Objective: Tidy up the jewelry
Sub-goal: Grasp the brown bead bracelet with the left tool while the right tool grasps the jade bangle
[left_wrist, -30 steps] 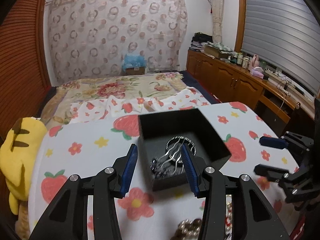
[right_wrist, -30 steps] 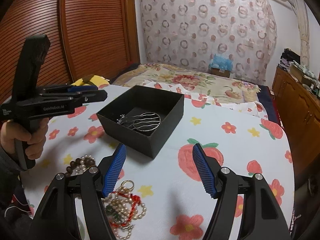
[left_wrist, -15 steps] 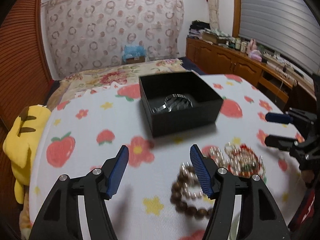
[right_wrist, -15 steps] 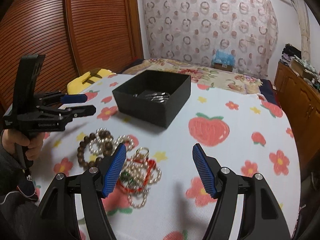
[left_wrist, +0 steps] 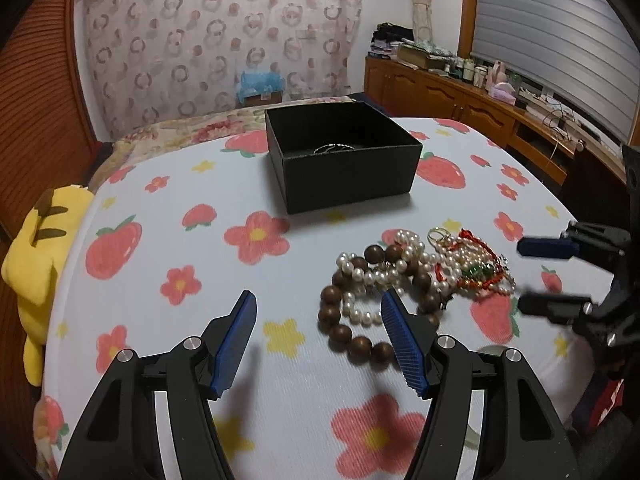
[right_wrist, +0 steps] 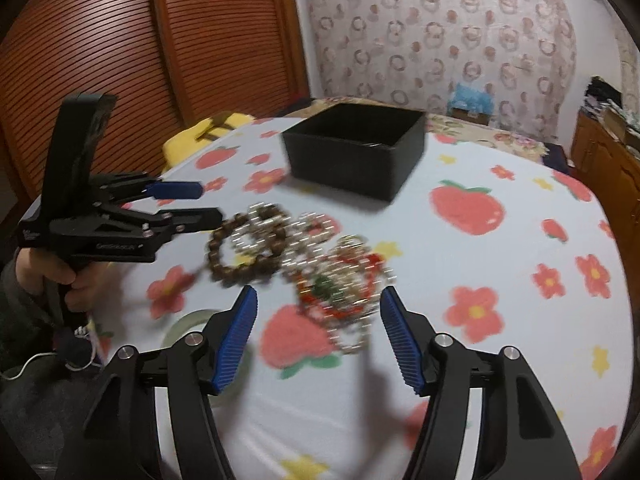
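A black open box [left_wrist: 344,156] stands on the table with silver hair combs [left_wrist: 334,148] inside; it also shows in the right wrist view [right_wrist: 356,148]. A pile of jewelry lies in front of it: a brown wooden bead bracelet [left_wrist: 340,320], white pearl strands [left_wrist: 372,276] and a red, green and pearl tangle [left_wrist: 476,268]. The pile is blurred in the right wrist view [right_wrist: 304,256]. My left gripper [left_wrist: 318,336] is open and empty, just left of the brown beads. My right gripper [right_wrist: 316,336] is open and empty, just before the red tangle.
The table has a white cloth [left_wrist: 256,240] with strawberries and flowers. A yellow plush toy [left_wrist: 36,248] lies at its left edge. A roll of clear tape [right_wrist: 188,324] sits near the front edge. A bed [left_wrist: 192,132] and a wooden cabinet [left_wrist: 460,100] stand behind.
Both grippers have drawn back from the box and lowered toward the jewelry pile, which has come into full view. Both stay open and empty.
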The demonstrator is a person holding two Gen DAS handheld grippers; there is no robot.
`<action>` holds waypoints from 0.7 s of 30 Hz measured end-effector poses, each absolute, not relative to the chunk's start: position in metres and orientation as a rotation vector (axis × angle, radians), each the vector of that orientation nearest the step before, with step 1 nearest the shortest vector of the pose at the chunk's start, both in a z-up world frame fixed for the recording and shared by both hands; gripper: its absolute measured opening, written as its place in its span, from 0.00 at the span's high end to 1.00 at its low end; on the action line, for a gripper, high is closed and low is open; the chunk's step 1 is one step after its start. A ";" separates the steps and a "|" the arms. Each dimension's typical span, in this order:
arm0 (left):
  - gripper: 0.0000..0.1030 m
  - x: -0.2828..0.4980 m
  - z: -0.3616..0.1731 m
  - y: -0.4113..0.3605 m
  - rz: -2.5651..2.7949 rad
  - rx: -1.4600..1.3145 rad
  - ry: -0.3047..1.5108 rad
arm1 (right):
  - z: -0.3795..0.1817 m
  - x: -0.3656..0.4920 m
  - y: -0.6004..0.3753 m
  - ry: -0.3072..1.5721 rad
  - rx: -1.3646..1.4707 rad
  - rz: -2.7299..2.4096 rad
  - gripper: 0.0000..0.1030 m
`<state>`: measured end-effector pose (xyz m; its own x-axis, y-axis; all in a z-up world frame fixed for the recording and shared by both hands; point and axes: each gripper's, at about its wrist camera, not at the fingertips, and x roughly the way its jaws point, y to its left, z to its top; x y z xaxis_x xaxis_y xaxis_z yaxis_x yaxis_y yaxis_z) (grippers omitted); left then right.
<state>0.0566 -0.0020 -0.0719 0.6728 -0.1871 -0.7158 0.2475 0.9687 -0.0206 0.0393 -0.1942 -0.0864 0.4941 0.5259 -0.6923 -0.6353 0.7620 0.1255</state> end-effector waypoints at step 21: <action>0.69 0.062 -0.084 -0.003 -0.258 0.070 0.851 | -0.103 0.024 -0.160 0.842 -0.333 0.768 0.84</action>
<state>0.0615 -0.0029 -0.0845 0.6305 -0.1971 -0.7507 0.2529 0.9666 -0.0413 0.0239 -0.1599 -0.1032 0.4238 0.4751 -0.7712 -0.7242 0.6891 0.0266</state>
